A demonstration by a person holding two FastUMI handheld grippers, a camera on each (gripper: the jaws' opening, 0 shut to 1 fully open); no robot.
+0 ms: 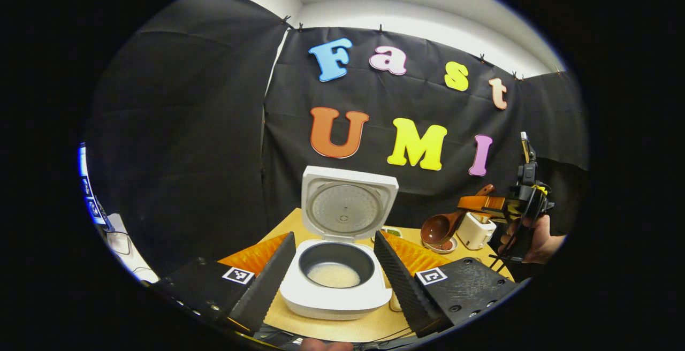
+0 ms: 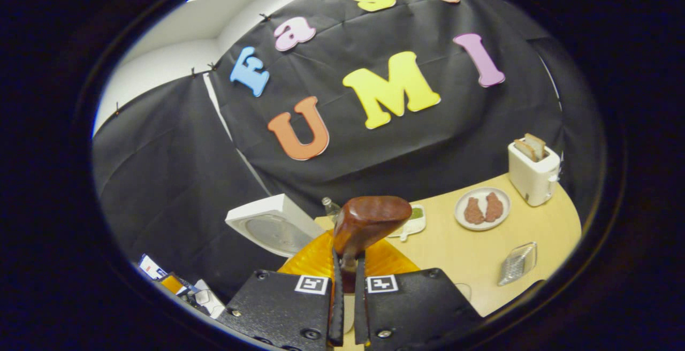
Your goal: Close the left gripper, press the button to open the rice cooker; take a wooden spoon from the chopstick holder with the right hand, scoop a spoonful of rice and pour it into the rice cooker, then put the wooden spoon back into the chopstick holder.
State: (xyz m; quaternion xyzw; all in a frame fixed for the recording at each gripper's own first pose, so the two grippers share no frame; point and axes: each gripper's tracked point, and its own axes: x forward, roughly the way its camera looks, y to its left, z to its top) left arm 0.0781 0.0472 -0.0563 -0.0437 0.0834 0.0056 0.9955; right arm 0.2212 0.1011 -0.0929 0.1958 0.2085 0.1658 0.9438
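Because its lid [image 1: 349,206] is swung fully upright, the cooker [image 1: 334,287] is left open on the table [image 2: 481,254], and a thin layer of rice [image 1: 334,275] is exposed in the pot. The left gripper [image 1: 334,276] is held spread wide, one finger on either side of the cooker, with nothing gripped, probably kept clear of the pour. Right of the cooker, the spoon [image 1: 441,226] is clamped by its handle in the right gripper [image 2: 348,297], bowl forward, above the holder [image 1: 474,229].
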